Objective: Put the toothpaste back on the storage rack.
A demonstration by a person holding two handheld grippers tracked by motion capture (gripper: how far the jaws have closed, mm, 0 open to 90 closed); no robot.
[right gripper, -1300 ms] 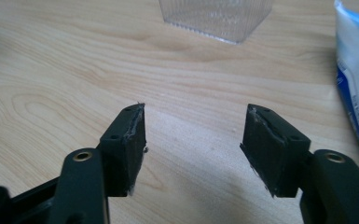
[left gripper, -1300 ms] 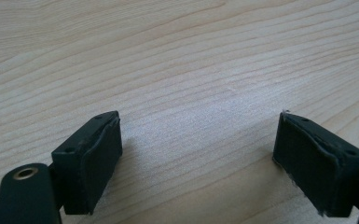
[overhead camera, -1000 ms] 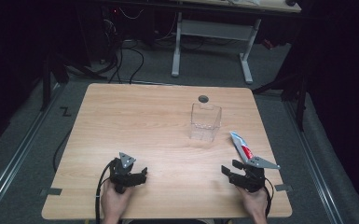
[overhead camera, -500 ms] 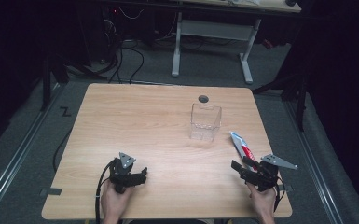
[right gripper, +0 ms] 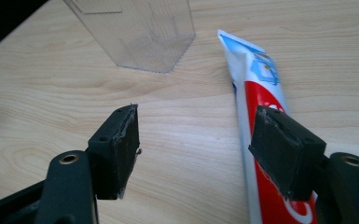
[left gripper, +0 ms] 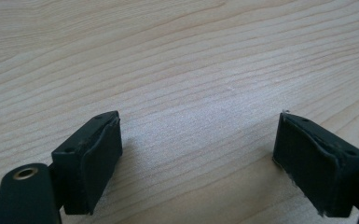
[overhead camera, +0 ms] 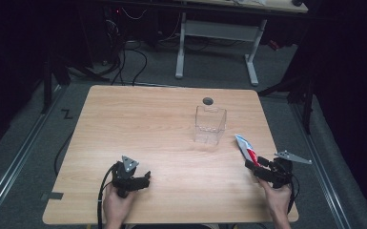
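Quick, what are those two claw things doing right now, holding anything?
Left gripper: open, holding nothing, over bare table.
Right gripper: open, holding nothing, at the toothpaste tube.

You are working at a light wooden table (overhead camera: 143,129) with visible grain; near its far edge sits a round dark grommet (overhead camera: 208,100); just in front of that stands a clear plastic container (overhead camera: 210,125), upright and open at the top; to its right, near the table's right edge, a toothpaste tube (overhead camera: 246,150) lies flat, its white and blue crimped end pointing toward the container, its red part nearer you; tube and container sit close together without touching.
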